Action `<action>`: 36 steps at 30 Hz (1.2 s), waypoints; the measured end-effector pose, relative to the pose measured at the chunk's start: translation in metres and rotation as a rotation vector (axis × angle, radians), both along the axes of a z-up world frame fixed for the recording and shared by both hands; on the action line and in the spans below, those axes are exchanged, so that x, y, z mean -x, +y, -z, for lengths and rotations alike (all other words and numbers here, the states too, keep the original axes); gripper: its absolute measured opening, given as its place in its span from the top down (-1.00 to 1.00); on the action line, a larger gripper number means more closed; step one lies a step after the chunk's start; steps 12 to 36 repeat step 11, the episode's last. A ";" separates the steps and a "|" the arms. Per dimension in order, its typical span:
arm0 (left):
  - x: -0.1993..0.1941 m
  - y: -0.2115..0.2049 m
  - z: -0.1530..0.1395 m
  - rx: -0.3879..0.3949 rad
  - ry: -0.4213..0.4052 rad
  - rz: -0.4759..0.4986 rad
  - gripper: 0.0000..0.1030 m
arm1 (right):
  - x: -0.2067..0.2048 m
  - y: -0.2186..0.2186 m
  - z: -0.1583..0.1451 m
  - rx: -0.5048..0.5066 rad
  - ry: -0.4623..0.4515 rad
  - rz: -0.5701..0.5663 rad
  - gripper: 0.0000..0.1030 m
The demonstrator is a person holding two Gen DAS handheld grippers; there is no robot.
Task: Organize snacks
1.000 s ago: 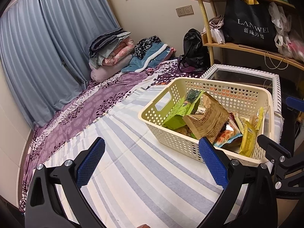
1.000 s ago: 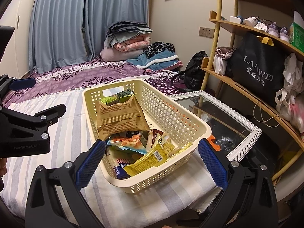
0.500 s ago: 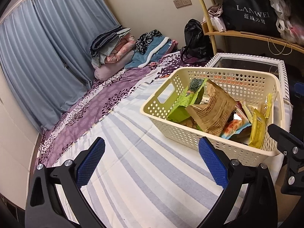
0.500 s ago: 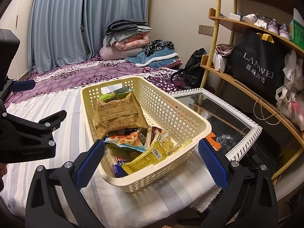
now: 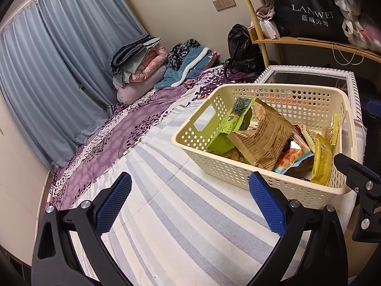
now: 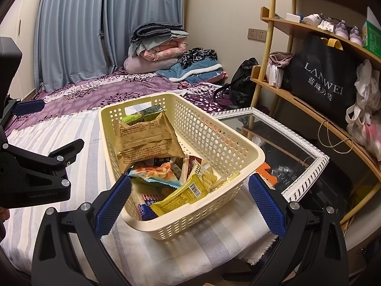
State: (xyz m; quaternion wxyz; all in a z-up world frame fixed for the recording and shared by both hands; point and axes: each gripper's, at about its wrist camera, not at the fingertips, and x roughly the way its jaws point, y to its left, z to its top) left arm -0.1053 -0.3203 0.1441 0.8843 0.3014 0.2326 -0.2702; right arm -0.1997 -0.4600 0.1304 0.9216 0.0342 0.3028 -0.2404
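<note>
Blue-padded jaws come first: the left gripper (image 5: 189, 205) hangs over the grey-and-cream striped cloth (image 5: 181, 226), jaws spread wide with nothing between them. The right gripper (image 6: 189, 205) is likewise wide apart and holds nothing, its pads flanking the near end of the cream perforated plastic basket (image 6: 240, 147) without touching it, as far as the fisheye lets me judge.

From the left wrist view the basket (image 5: 273, 93) sits at about two o'clock, on the striped cloth near its edge. Inside, snack packets lie heaped: a yellow wrapped bar (image 6: 183, 196) nearest the right gripper, an orange-and-blue packet (image 6: 157, 174) just behind it, then a large brown paper-look pouch (image 6: 145, 140) propped on its edge, and a green packet (image 6: 137, 116) against the far wall by the handle slot. A blue-and-white packet (image 6: 146, 203) lies low in the near corner; its print is too small to read.

Beyond the basket, at two o'clock in the right wrist view, lies a white-framed glass tabletop (image 6: 307, 150), close beside the basket. Farther off at three o'clock stands a curved wooden shelf (image 6: 293, 97) carrying a black tote bag lettered LANWEI (image 6: 321, 76). At twelve o'clock, a purple floral bedspread (image 6: 100, 90), folded quilts (image 6: 157, 50) and grey-blue curtains (image 6: 71, 23).
</note>
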 end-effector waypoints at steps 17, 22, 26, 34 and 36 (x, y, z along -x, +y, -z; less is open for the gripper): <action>-0.016 0.027 0.005 0.022 0.101 -0.059 -0.94 | -0.008 0.018 -0.001 -0.006 0.005 -0.052 -0.90; -0.016 0.027 0.005 0.022 0.101 -0.059 -0.94 | -0.008 0.018 -0.001 -0.006 0.005 -0.052 -0.90; -0.016 0.027 0.005 0.022 0.101 -0.059 -0.94 | -0.008 0.018 -0.001 -0.006 0.005 -0.052 -0.90; -0.016 0.027 0.005 0.022 0.101 -0.059 -0.94 | -0.008 0.018 -0.001 -0.006 0.005 -0.052 -0.90; -0.016 0.027 0.005 0.022 0.101 -0.059 -0.94 | -0.008 0.018 -0.001 -0.006 0.005 -0.052 -0.90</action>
